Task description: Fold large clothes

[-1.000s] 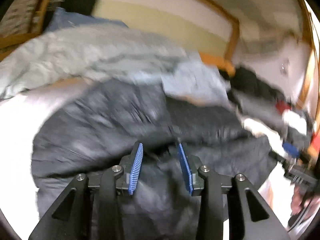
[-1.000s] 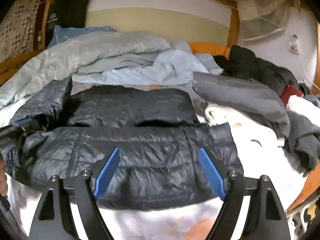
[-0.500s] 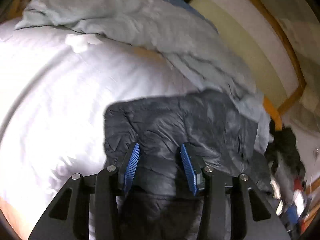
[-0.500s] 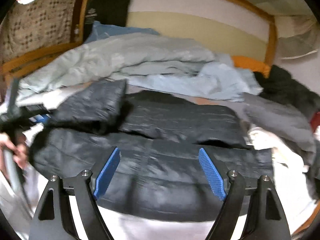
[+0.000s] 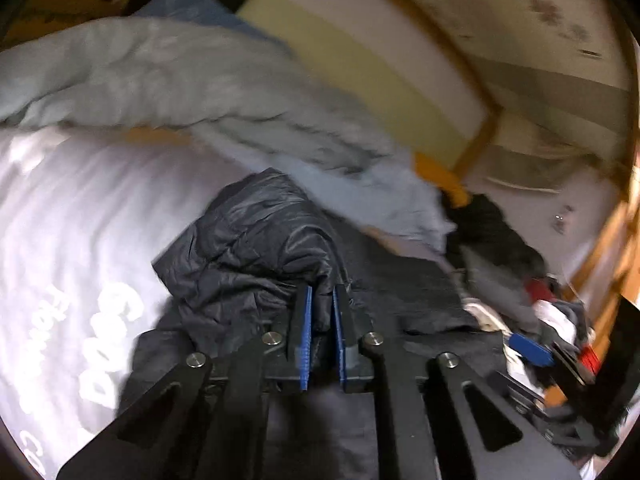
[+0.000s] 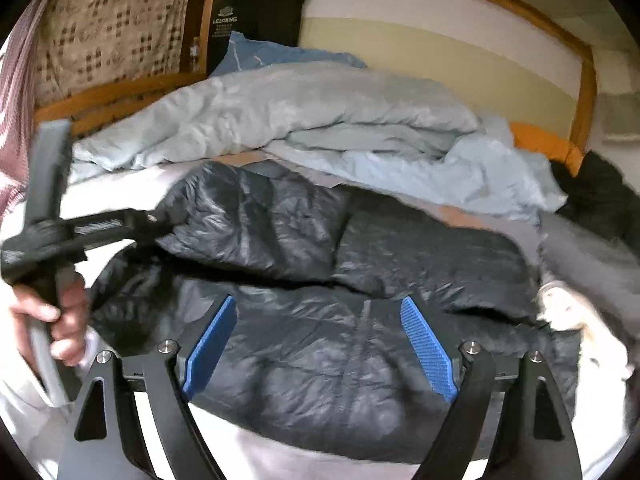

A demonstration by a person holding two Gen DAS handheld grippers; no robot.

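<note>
Two tools: left tool (image 5: 320,320) closing on jacket sleeve (image 5: 256,248); right tool (image 6: 320,344) spread, tilted down over jacket (image 6: 320,368)

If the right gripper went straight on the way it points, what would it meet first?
Most likely the dark puffer jacket: the right gripper, jaws open and empty, points down at its quilted front panel. Depth is unclear.

Left wrist: close over the jacket's (image 5: 256,256) sleeve, facing the headboard corner. Right wrist: low at the bed's edge, facing across. Shared: jacket, pale duvet (image 6: 304,120).
</note>
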